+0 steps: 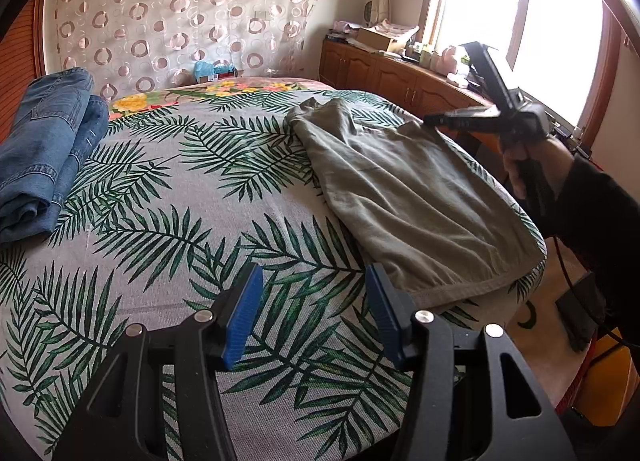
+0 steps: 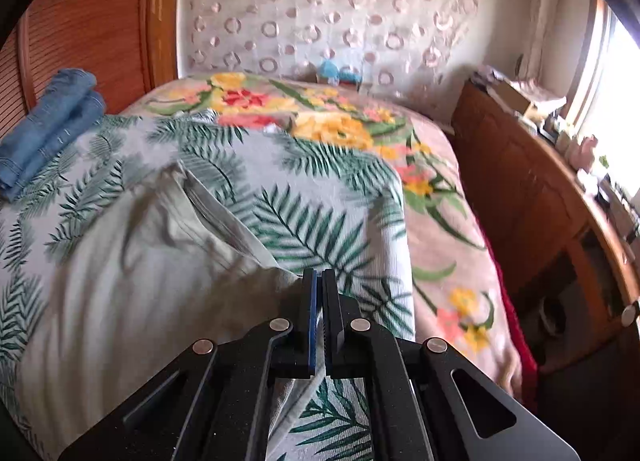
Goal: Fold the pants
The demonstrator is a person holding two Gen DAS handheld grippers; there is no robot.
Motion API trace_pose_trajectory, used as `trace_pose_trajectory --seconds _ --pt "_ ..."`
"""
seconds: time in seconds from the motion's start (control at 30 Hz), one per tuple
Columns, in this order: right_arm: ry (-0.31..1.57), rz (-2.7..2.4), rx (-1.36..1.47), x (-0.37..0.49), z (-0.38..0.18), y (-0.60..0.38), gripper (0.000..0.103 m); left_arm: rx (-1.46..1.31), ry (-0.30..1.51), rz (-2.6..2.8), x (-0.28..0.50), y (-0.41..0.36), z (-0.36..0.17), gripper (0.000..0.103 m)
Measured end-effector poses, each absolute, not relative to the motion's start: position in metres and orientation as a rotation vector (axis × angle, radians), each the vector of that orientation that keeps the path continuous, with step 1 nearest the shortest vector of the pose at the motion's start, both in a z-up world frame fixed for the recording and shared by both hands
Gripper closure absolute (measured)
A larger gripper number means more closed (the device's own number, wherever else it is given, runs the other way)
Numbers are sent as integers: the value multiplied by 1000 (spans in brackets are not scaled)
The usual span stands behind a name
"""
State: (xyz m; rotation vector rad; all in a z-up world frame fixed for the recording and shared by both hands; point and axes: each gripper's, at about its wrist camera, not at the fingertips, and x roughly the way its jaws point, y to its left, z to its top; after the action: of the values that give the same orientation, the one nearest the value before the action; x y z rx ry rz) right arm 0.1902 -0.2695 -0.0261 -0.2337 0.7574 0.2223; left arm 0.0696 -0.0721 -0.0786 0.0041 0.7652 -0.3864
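Leaf-printed cover spreads across the bed (image 1: 168, 221); olive-grey pants (image 1: 400, 197) lie flat along its right edge; folded blue jeans (image 1: 44, 157) rest at the far left; the left claw (image 1: 316, 317) hovers with jaws apart, gripping nothing; the right claw (image 2: 319, 285), hand-held above the pants, is pressed together and empty.

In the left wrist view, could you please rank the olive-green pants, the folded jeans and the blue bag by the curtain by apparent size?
1. olive-green pants, largest
2. folded jeans
3. blue bag, smallest, though it lies farthest from the camera
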Motion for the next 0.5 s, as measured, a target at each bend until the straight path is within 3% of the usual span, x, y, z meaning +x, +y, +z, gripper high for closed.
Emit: trace_pose_trajectory --seconds 0.2,0.5 --pt "760 214 -197 190 -27 -277 101 2 770 -386 69 -72 -80 48" --pt "737 224 -148 159 -28 -279 90 5 778 -386 69 -73 -82 48"
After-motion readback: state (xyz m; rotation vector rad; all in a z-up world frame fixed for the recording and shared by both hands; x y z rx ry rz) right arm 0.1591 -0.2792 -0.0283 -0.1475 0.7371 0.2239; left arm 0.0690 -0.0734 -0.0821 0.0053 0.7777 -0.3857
